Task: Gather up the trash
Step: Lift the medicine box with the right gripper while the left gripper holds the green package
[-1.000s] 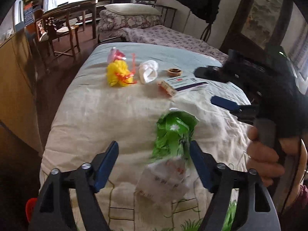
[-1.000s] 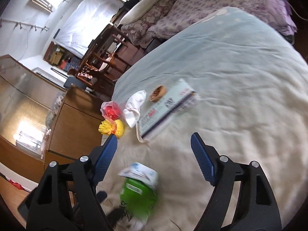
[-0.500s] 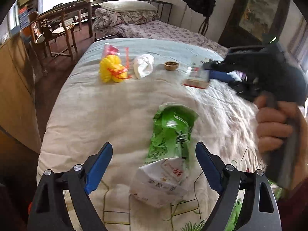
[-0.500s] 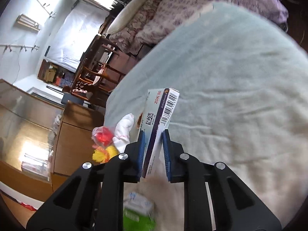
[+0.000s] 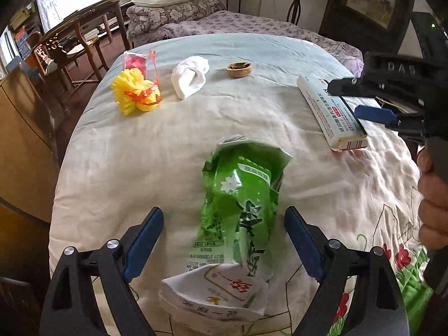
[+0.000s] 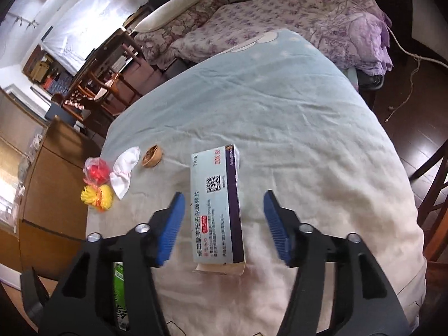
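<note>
A crumpled green bag [image 5: 240, 196] lies on the cream bedcover [image 5: 140, 154], with a white paper packet [image 5: 218, 294] at its near end. My left gripper [image 5: 224, 238] hangs open just above them, one finger on either side, touching neither. A long white and blue box [image 6: 215, 204] lies flat on the cover. The jaws of my right gripper [image 6: 224, 221] are opening around the box [image 5: 330, 112], and the pads stand clear of its sides. A hand grips the right gripper's handle at the right edge of the left wrist view.
At the bed's far left lie a yellow wrapper [image 5: 134, 93], a red packet [image 5: 135, 61], a white tissue [image 5: 190, 75] and a brown nutshell [image 5: 239, 70]. A wooden cabinet [image 6: 50, 196] stands along the left side. A second bed [image 6: 280, 19] and chairs are behind.
The right gripper shut on the box, lifted it upright and carried it right; now its jaws have parted and the box lies flat. The left gripper came closer over the green bag.
</note>
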